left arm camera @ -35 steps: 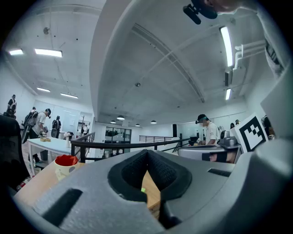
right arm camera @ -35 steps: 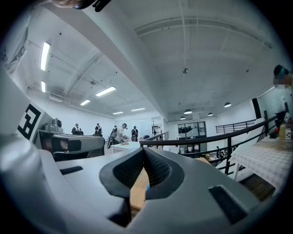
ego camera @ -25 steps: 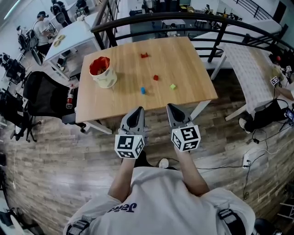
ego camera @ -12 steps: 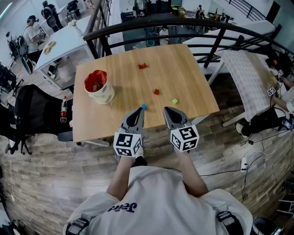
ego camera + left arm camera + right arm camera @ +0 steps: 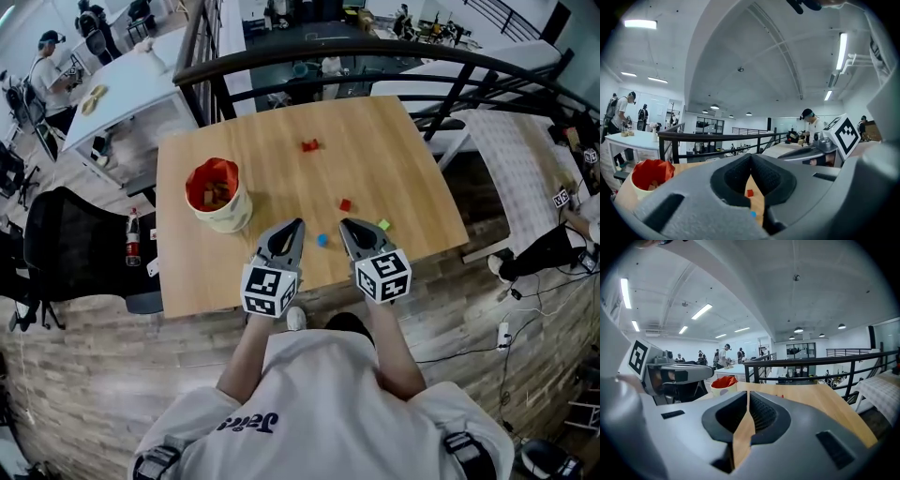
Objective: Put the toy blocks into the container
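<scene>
Since a second ago both grippers have moved from over the floor to over the near edge of the table (image 5: pixel 394 159), and the table sits lower in the head view. The blue block (image 5: pixel 322 240), which then lay well ahead of them, is now between their tips.

The left gripper (image 5: pixel 296 225) has its jaws closed tip to tip with nothing between them. The right gripper (image 5: pixel 345 225) is closed and empty too. Neither touches a block.

The head view alone shows all the blocks on the table: the blue one, a red block (image 5: pixel 345 204) just beyond it, a green block (image 5: pixel 382 225) to the right, and another red block (image 5: pixel 309 145) further up. The container (image 5: pixel 225 217) stands left of centre, with red showing inside.

In the left gripper view only a red block and the blue one show, in the gap below the closed tips, and the container is at lower left. In the right gripper view the container is left of centre beside the left gripper; no nearby blocks show.
</scene>
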